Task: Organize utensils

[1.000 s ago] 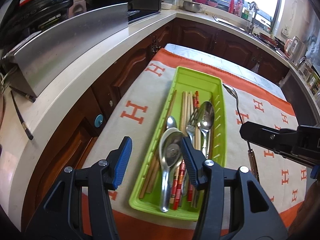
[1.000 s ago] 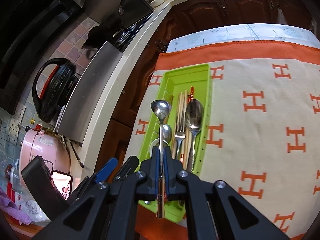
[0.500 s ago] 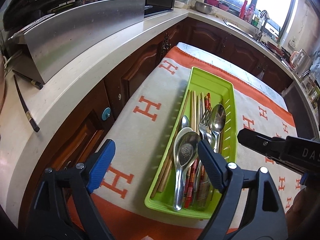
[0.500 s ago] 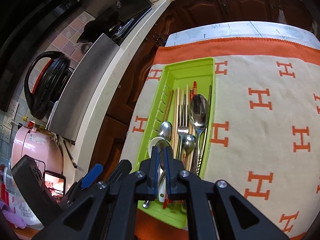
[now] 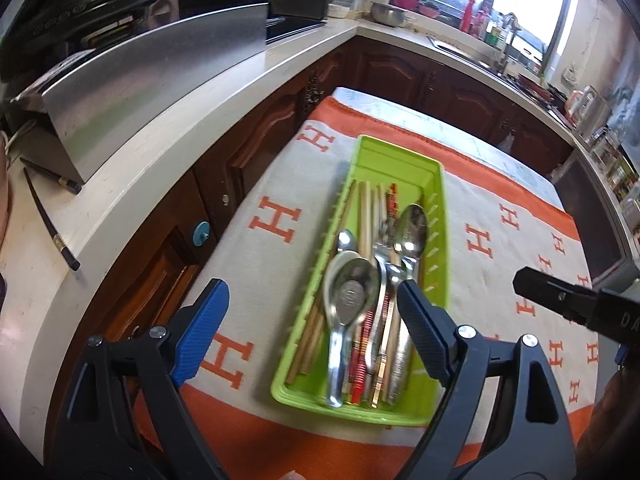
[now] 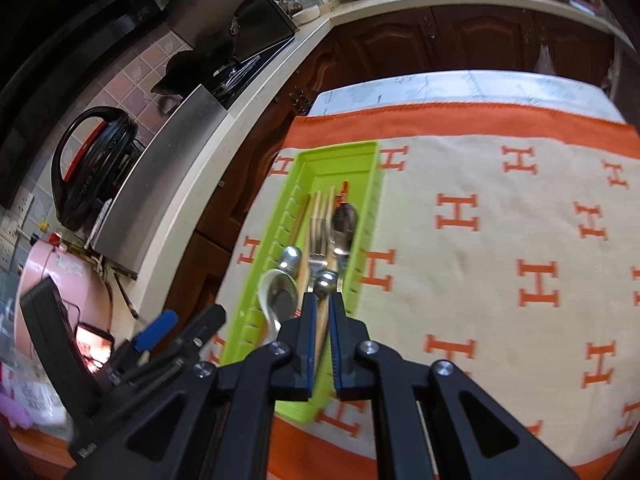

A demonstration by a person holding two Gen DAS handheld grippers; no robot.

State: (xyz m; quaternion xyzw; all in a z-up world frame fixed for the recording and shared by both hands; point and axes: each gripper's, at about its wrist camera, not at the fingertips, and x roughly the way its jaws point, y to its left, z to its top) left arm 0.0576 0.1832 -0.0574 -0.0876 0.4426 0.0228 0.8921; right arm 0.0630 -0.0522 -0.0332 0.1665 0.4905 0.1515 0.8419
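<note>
A green tray (image 5: 438, 216) lies lengthwise on the H-patterned cloth (image 5: 280, 220). It holds wooden chopsticks (image 5: 365, 208), a fork (image 6: 318, 232), a large spoon (image 5: 411, 228), a wide soup spoon (image 5: 354, 290) and a small spoon (image 6: 326, 280). My left gripper (image 5: 312, 320) hovers over the tray's near end, open wide and holding nothing. In its own view, my right gripper (image 6: 322, 306) is just above the tray's near end, open by a narrow gap with nothing between the pads. In the left wrist view my right gripper (image 5: 524, 282) sits to the right of the tray.
A white counter (image 5: 132, 184) runs along the left with a steel panel (image 5: 160, 84) and black chopsticks (image 5: 48, 220) on it. Dark wooden cabinets (image 5: 256, 148) lie below. A black cooker (image 6: 92, 160) and a pink appliance (image 6: 48, 280) stand further left. Bare cloth extends right of the tray.
My right gripper lowered the small spoon into the tray and let it go. My left gripper opened wider and drew back a little.
</note>
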